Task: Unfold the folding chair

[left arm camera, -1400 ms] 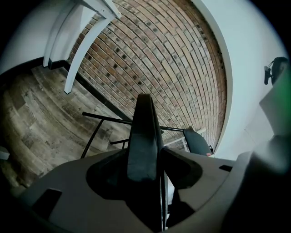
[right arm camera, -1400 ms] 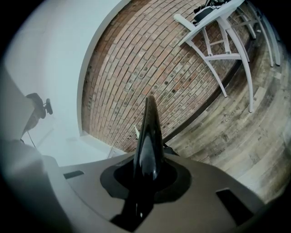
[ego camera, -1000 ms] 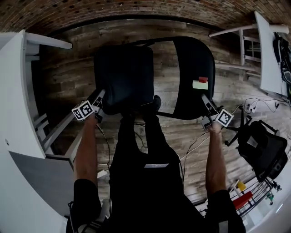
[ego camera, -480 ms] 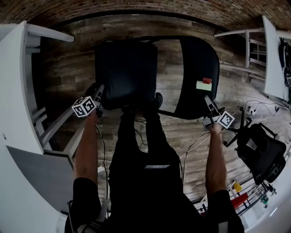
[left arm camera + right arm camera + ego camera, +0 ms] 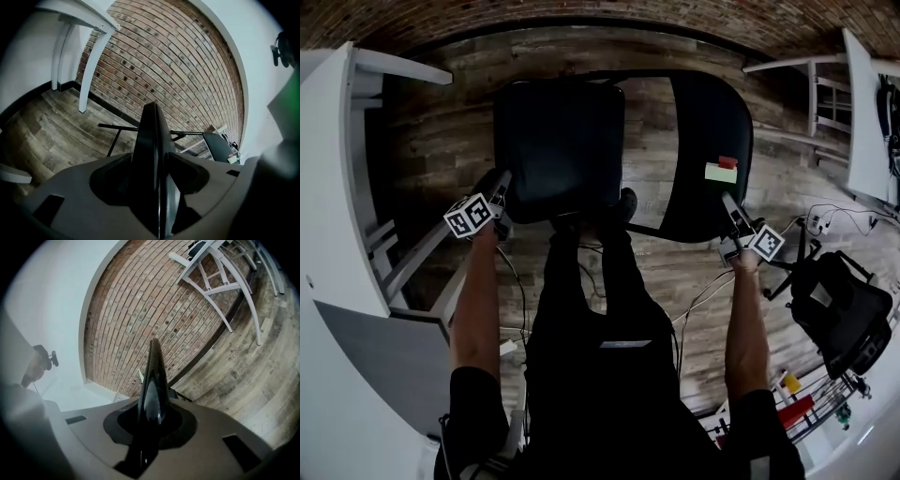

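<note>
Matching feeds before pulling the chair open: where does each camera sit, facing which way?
Head view: on the person's head, steeply down at the folding chair; forearms, legs, left hand-held gripper, right hand-held gripper show.
Left gripper view: rides that hand-held gripper, along jaws shut on the seat, toward brick wall; its grey body shows.
Right gripper view: likewise, jaws shut on the backrest, facing brick wall and wood floor.
Shared: head and left gripper views show the backrest's label.

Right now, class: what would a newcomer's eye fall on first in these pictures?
The black folding chair at centre, over the wooden floor. The left hand-held gripper clamps its seat and the right hand-held gripper its backrest, which carries green and red tags. A brick wall runs behind.
</note>
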`<action>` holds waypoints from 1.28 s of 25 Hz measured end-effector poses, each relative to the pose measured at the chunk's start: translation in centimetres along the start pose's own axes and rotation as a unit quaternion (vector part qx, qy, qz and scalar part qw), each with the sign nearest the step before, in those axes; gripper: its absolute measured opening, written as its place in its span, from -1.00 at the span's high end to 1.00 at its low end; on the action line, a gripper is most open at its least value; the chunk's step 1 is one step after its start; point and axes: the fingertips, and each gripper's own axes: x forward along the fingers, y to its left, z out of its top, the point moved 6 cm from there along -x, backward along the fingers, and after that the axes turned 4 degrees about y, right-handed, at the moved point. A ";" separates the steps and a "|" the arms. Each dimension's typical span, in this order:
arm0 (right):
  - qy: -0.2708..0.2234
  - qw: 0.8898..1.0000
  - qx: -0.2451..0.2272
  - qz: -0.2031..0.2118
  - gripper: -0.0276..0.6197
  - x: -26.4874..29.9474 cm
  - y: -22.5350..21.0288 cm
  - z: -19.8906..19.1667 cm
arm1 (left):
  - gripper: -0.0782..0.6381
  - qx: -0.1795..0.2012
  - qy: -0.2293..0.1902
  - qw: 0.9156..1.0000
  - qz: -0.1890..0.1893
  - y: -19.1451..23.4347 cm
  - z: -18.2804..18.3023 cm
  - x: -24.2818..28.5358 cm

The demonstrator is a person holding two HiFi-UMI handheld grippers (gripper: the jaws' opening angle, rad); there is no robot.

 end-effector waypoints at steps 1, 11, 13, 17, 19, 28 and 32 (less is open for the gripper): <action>0.000 1.000 0.001 0.001 0.71 0.1 0.0 0.0 | 0.07 -0.001 -0.001 1.000 0.007 0.1 0.0 -0.1; -0.001 1.000 0.003 0.002 0.71 0.0 -0.3 -0.3 | 0.07 0.039 -0.031 0.997 0.057 -0.7 0.3 -1.7; -0.001 1.000 0.002 0.004 0.71 0.1 -0.2 -0.3 | 0.07 0.042 -0.045 0.996 0.064 -1.3 0.2 -2.2; 0.000 1.000 -0.002 0.003 0.71 0.1 0.1 -0.5 | 0.07 0.034 -0.053 0.996 0.063 -3.0 -0.8 -2.9; 0.001 1.000 -0.009 0.001 0.71 0.1 0.1 -0.2 | 0.07 0.031 -0.053 0.996 0.067 -3.7 -1.1 -2.8; -0.003 1.000 -0.002 0.005 0.71 0.8 0.6 -0.2 | 0.07 0.013 -0.026 0.998 0.051 -6.5 -3.7 -2.3; -0.003 1.000 0.001 -0.002 0.71 0.5 0.6 -0.4 | 0.07 -0.003 -0.010 1.000 0.019 -8.8 -5.4 -1.6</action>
